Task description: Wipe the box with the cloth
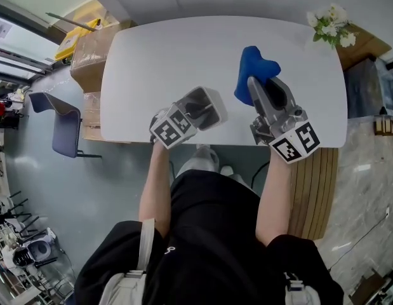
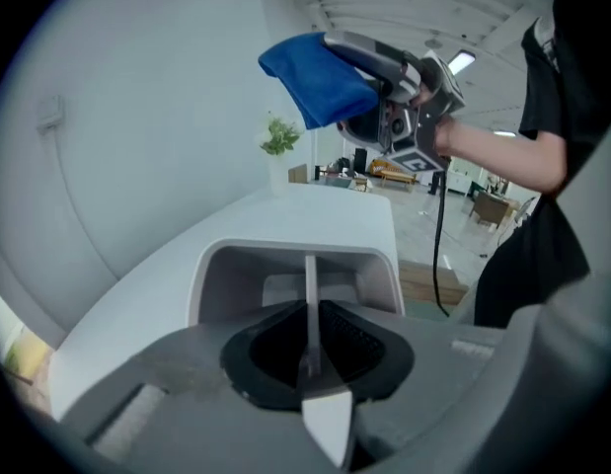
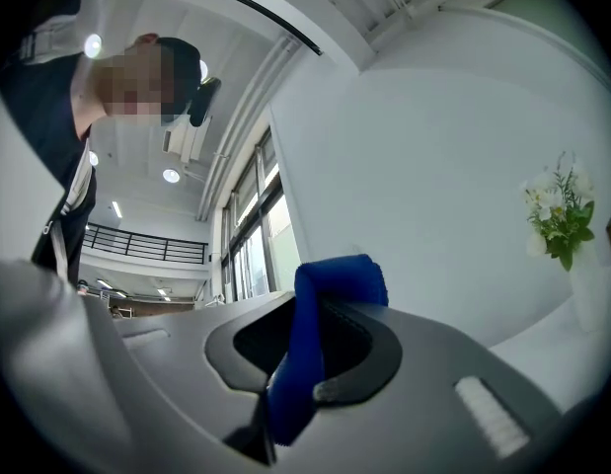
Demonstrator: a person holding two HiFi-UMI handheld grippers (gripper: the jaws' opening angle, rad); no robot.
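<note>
Wiping not yet begun, by my reading. My left gripper (image 1: 195, 112) is clamped on one wall of the white box (image 1: 209, 105), held above the table (image 1: 158, 62) near its front edge, mouth up, long axis running on from the jaws. Beyond, my right gripper (image 1: 263, 91) pinches the blue cloth (image 1: 253, 65), clear of the box.

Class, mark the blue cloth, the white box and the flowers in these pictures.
cloth (image 1: 253, 65), head view, on its bunched upper fold.
box (image 2: 295, 249), left gripper view, on its far rim.
flowers (image 1: 331, 25), head view, on the white blooms.
</note>
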